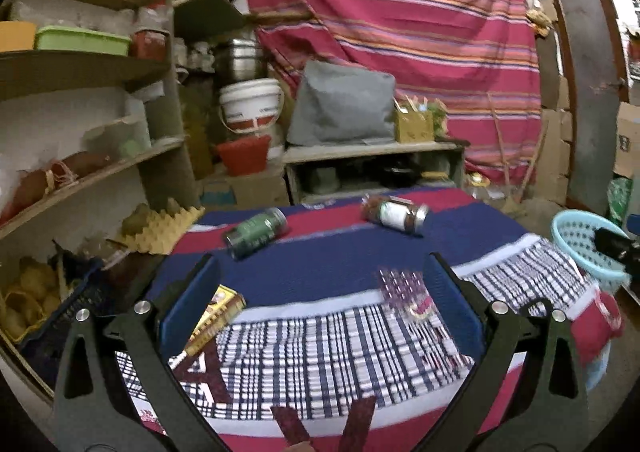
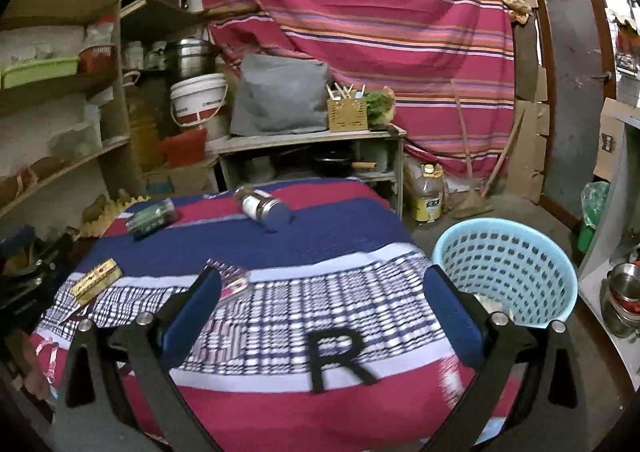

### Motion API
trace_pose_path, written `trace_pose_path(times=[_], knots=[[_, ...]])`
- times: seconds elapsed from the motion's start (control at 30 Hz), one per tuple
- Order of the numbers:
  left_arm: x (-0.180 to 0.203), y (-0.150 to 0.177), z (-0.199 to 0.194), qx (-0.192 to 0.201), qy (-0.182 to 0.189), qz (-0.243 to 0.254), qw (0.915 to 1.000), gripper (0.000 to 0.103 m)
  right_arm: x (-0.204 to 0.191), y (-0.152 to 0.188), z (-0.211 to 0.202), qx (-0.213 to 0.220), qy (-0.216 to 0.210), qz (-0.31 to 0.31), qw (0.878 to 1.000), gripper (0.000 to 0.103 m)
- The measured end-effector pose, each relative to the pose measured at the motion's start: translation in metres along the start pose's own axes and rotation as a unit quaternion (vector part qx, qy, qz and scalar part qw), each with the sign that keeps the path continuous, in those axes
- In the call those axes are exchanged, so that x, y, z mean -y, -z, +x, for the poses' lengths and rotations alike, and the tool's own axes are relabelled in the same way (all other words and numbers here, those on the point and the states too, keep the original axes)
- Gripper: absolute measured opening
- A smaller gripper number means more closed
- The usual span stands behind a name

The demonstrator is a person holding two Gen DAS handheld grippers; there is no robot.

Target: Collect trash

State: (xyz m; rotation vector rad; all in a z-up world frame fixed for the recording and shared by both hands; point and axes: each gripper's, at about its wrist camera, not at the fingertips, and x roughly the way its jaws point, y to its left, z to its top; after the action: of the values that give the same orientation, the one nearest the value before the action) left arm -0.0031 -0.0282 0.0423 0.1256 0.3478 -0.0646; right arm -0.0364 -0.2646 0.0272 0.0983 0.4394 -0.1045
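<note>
On the cloth-covered table [image 1: 320, 264] lie a green jar [image 1: 256, 232], a brown jar with a white label [image 1: 394, 214], a yellow box [image 1: 218, 314] and a purple wrapper [image 1: 406, 292]. My left gripper [image 1: 320, 292] hangs open over the near part of the table, holding nothing; the yellow box lies just past its left finger [image 1: 188, 304]. My right gripper [image 2: 322, 292] is also wide open with nothing between its pads. Its view shows the green jar [image 2: 152, 218], brown jar [image 2: 264, 208], yellow box [image 2: 96, 280] and wrapper [image 2: 230, 276]. A light blue basket [image 2: 508, 268] stands on the floor at the table's right.
Wooden shelves [image 1: 92, 172] full of goods line the left side. A low bench [image 2: 312, 140] with a grey cushion stands behind the table. An oil bottle [image 2: 430, 192] and steel pots [image 2: 624, 292] sit on the floor at the right. A black letter R [image 2: 340, 360] lies on the cloth.
</note>
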Motion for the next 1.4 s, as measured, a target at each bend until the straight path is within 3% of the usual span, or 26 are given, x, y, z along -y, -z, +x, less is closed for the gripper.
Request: trace_pose_path(times=[0.2, 0.57, 0.93, 1.4], knots=[[-0.005, 0.012, 0.004, -0.01, 0.015, -0.015, 0.9997, 0.098, -0.036, 0.01, -0.005, 0.007, 0.016, -0.029, 0.999, 0.098], [-0.01, 0.025, 0.033, -0.055, 0.033, -0.042, 0.997, 0.098, -0.048, 0.022, 0.009, 0.002, 0.037, -0.021, 0.999, 0.098], [-0.006, 0.027, 0.033, -0.048, 0.017, -0.023, 0.9984, 0.098, -0.054, 0.02, 0.017, 0.014, 0.043, -0.037, 0.998, 0.098], [-0.01, 0.028, 0.033, -0.053, 0.019, -0.038, 0.9977, 0.098, -0.054, 0.017, 0.016, 0.022, 0.044, -0.038, 0.998, 0.098]])
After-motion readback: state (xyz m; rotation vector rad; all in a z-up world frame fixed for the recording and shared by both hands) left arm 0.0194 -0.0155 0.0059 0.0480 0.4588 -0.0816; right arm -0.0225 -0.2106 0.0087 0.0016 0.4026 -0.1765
